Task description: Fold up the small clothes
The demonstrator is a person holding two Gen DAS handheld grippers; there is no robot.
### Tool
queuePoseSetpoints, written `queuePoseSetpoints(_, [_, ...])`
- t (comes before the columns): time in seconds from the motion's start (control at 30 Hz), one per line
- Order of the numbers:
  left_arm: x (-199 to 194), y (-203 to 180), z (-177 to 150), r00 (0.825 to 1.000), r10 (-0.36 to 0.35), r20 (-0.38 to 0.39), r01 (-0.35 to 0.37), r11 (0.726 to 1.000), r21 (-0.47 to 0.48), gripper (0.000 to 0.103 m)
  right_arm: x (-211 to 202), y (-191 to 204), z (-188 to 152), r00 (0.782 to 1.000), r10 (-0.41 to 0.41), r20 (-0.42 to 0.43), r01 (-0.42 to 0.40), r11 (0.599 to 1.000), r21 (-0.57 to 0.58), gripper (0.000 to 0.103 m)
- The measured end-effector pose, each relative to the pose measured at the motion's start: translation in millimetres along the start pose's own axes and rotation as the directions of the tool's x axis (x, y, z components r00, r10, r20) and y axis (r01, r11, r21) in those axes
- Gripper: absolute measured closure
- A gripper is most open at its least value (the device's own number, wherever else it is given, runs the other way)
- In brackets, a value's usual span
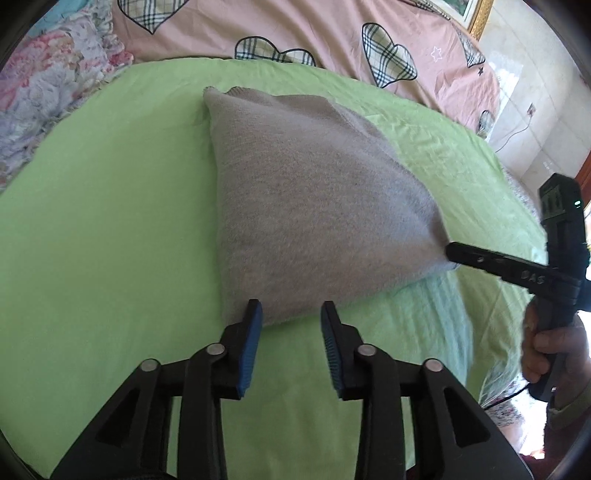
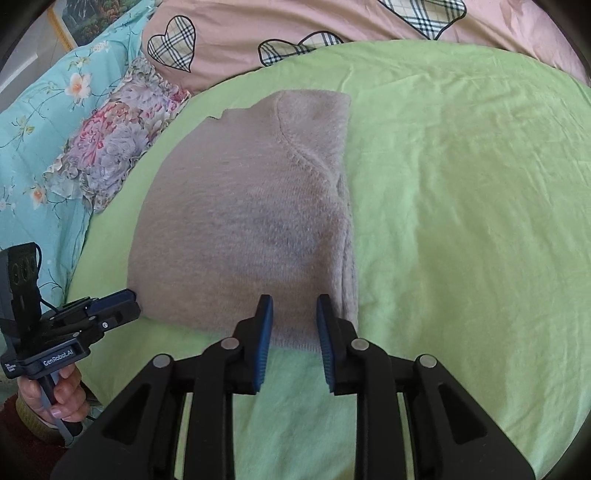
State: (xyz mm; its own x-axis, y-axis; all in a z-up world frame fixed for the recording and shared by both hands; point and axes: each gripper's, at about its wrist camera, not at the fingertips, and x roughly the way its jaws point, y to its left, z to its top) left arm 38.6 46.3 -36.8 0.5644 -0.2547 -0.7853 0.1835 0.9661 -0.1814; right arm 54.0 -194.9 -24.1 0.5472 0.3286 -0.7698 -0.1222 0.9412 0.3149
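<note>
Folded grey sweater [image 1: 314,206] flat on the green sheet [image 1: 110,221], straight ahead of both pairs of fingers, collar end farthest from the tips. Left gripper [image 1: 291,306] released: blue pads apart, near hem of the sweater just beyond the tips, left fingertip overlapping that edge, nothing pressed between the pads. Right gripper [image 2: 291,299] clenched on the sweater's near corner: knit filling the gap between its pads, hem crossing just behind the tips, and, seen from the left wrist, cloth drawn up to a point where the black fingers meet it. Left gripper's tips, in the right wrist view, just beside the opposite near corner, whether touching it impossible to tell. One hand [image 2: 62,398] wrapped around the left handle, the other hand [image 1: 550,350] around the right one. Beyond the sweater, past the far edge of the sheet, a pink quilt [image 1: 314,29] with plaid hearts; off to the left of the fingers, a floral pillow [image 2: 110,147].
</note>
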Motion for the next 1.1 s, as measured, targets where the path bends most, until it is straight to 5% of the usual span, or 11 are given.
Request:
queuePoseSetpoints(0.1, [-11,-3,-7,0.992,0.127,0.008,-0.128,0.992,0.023,0.043,-14,2,-9,1.0,0.002,0.008,-0.002,1.0,0.009,0.073])
queuePoseSetpoints(0.37, [-29,-11,-29,0.963,0.264,0.053,-0.267,0.961,0.066,0.029,-33,15,-37,1.0,-0.017,0.023,0.016,1.0,0.014,0.053])
queuePoseSetpoints(0.83, [-57,-16,-58,0.933,0.352,0.08,-0.358,0.929,0.09,0.014,-52,44,-71,0.997,-0.064,0.034,0.067,0.991,-0.118,0.018])
queuePoseSetpoints(0.97, [-56,-13,-46,0.92,0.381,0.093,-0.388,0.919,0.074,0.009,-47,53,-62,0.996,-0.075,0.042,0.081,0.985,-0.149,0.016])
queuePoseSetpoints(1.1, [-47,-3,-29,0.93,0.363,0.068,-0.365,0.93,0.036,0.009,-37,57,-55,0.995,-0.092,0.042,0.097,0.982,-0.16,0.016])
